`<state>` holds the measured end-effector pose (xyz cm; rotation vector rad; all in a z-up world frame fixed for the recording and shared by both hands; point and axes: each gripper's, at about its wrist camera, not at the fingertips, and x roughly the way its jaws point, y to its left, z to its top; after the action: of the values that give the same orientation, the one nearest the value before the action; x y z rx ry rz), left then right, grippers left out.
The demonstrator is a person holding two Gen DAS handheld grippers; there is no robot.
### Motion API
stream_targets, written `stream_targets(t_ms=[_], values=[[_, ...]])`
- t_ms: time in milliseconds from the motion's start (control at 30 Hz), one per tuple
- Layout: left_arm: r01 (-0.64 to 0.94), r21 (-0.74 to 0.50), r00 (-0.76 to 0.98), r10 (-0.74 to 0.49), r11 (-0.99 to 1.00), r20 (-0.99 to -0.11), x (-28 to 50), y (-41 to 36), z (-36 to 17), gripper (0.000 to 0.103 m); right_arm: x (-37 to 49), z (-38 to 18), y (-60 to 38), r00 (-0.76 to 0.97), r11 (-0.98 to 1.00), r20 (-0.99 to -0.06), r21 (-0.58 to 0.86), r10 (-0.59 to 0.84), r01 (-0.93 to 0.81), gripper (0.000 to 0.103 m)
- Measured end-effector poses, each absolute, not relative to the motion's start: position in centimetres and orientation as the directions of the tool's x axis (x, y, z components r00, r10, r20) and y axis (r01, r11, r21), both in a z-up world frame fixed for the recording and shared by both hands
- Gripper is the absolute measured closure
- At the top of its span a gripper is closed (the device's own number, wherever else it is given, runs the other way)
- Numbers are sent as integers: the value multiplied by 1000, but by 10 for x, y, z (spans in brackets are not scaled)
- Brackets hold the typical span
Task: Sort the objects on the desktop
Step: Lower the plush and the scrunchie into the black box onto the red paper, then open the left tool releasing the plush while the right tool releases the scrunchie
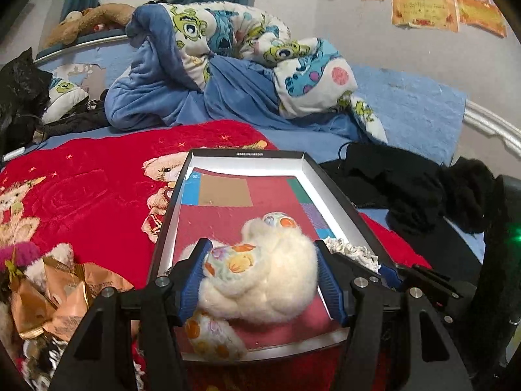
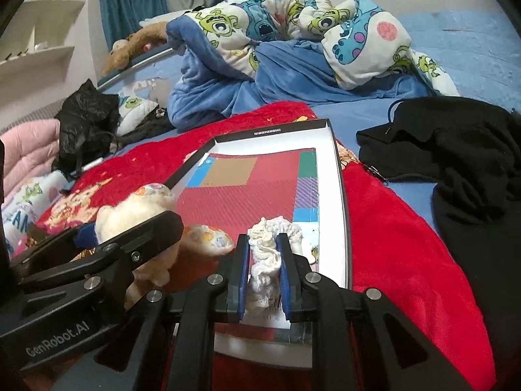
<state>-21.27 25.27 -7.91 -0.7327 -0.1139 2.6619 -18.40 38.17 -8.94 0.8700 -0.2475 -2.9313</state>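
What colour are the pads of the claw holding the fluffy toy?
Blue pads, best seen in the left wrist view.

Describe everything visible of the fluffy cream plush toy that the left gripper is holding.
The fluffy cream plush toy looks like soft long-pile fleece, with rounded limbs or ears covered in white cloth printed with orange and pastel patches. It lies bunched up, its face not visible, over the near end of the shallow white-walled box with a red patterned floor. The left gripper is shut on it, blue pads pressing its sides. One printed limb pokes out below, at the box's near edge. The white crumpled cloth beside it appears apart.
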Motion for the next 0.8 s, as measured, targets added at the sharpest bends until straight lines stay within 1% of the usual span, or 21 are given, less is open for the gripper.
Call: stream_targets(t_ms=[100, 267, 667, 700, 733, 767, 800], values=[[-345, -197, -791, 397, -918, -465, -212, 249, -84, 39, -185, -91, 377, -829, -991, -552, 137, -88, 14, 83], [-350, -187, -791, 397, -918, -466, -212, 251, -84, 39, -186, -94, 370, -824, -996, -564, 84, -50, 3, 80], [-348, -165, -798, 384, -923, -465, -210, 254, -82, 39, -182, -93, 369, -839, -997, -542, 77, -46, 5, 79], [-348, -159, -798, 381, -924, -467, -210, 255, -81, 35, -182, -93, 369, -839, -997, -542, 76, -47, 7, 78], [-353, -154, -795, 383, -923, -470, -210, 257, -81, 28, -182, -92, 368, -840, -997, -541, 75, -48, 9, 75], [-366, -156, -789, 394, -918, -472, -209, 259, -81, 24, -182, -92, 368, -841, -997, -538, 72, -48, 12, 73], [-380, -163, -779, 410, -911, -474, -209, 260, -80, 14, -181, -92, 367, -844, -998, -533, 69, -49, 15, 66]])
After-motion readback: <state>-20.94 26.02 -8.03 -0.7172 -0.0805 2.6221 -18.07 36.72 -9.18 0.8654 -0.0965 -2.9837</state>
